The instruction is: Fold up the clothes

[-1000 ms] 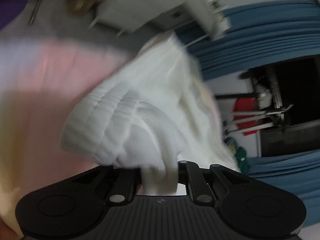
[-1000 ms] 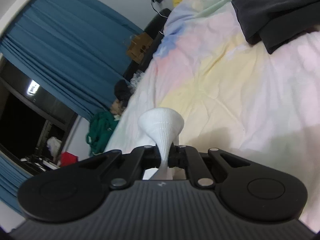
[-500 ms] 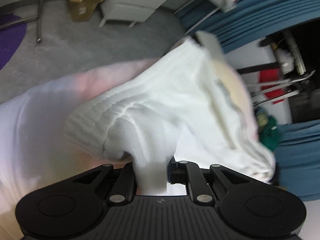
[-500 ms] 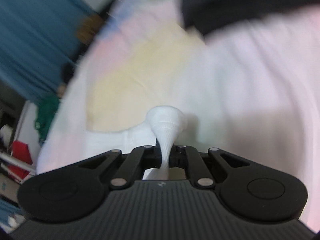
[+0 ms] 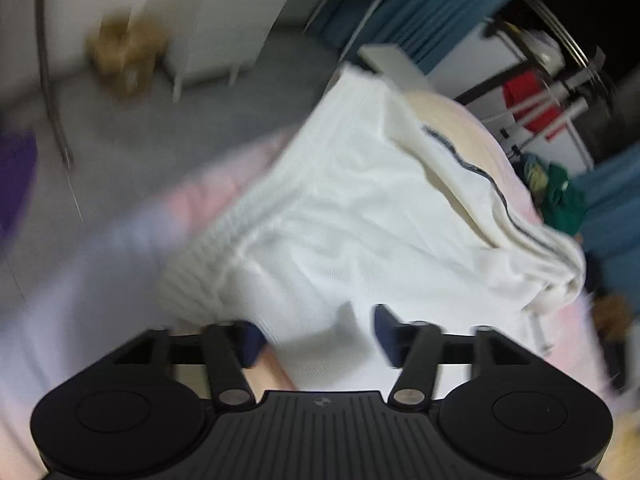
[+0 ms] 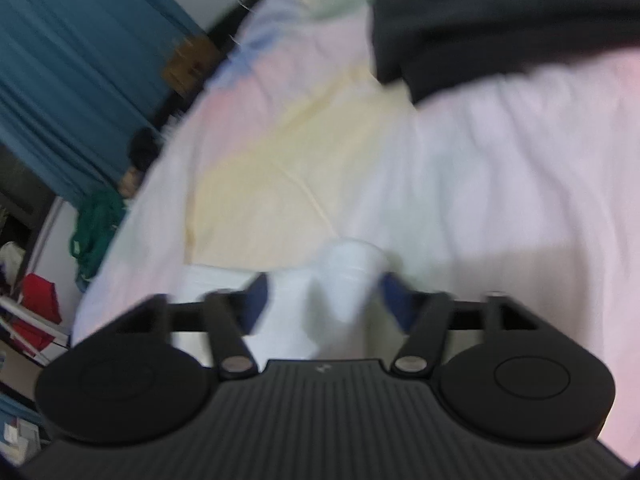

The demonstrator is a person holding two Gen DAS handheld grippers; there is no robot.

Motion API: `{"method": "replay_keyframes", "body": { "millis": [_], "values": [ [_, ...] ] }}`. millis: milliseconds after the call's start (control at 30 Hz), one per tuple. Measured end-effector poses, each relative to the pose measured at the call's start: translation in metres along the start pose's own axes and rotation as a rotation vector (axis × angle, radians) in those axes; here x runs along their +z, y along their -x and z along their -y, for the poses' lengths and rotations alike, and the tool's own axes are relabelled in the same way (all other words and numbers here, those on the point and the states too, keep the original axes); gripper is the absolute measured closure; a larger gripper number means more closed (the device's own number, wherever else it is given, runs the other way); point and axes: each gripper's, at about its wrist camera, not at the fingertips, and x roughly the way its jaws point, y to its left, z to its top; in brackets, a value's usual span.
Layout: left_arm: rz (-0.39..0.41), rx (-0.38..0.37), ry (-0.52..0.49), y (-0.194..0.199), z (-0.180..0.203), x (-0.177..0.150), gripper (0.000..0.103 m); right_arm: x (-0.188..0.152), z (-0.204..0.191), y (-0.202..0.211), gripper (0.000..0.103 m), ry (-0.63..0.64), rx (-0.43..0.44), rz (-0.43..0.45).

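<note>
Ahead of my right gripper (image 6: 324, 304) the pastel bed (image 6: 500, 184) lies bare, blocked far right by a dark garment (image 6: 480, 20). Ahead of my left gripper (image 5: 320, 332) the white garment (image 5: 360, 208) covers the bed; grey floor (image 5: 192, 136) is open far left.

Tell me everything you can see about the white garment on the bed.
The white garment is soft ribbed knit, with a thick ribbed band at one end and a thin dark stripe along one edge. It lies crumpled and partly folded on the pastel bedsheet. A bunched part sits between the left tongs, another between the right tongs; both are opening, pads off the fabric.
</note>
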Motion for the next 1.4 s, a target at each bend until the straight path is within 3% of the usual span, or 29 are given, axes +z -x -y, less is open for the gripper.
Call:
{"method": "replay_keyframes", "body": {
  "millis": [100,267,433,633,900,1100,1400],
  "values": [
    [0.063,0.008,-0.119,0.025,0.017,-0.006,0.024,-0.006,-0.021,0.027,0.029,0.091,0.045,0.073],
    [0.223,0.048,-0.332,0.061,0.064,-0.032,0.012,-0.026,-0.059,0.071,0.029,0.259,0.151,0.182],
    [0.317,0.027,-0.494,0.084,0.114,-0.061,0.011,-0.054,-0.091,0.096,0.029,0.382,0.329,0.144],
    [0.322,-0.105,-0.594,0.068,0.181,-0.100,0.011,-0.099,-0.126,0.106,0.029,0.529,0.538,-0.017],
    [0.302,-0.219,-0.706,0.010,0.269,-0.148,0.011,-0.143,-0.148,0.119,0.029,0.689,0.619,-0.046],
    [0.303,-0.230,-0.790,-0.031,0.295,-0.183,0.012,-0.179,-0.158,0.121,0.029,0.767,0.642,-0.053],
    [0.273,-0.179,-0.825,-0.060,0.287,-0.195,0.012,-0.200,-0.166,0.116,0.029,0.789,0.674,-0.091]
  ]
}}
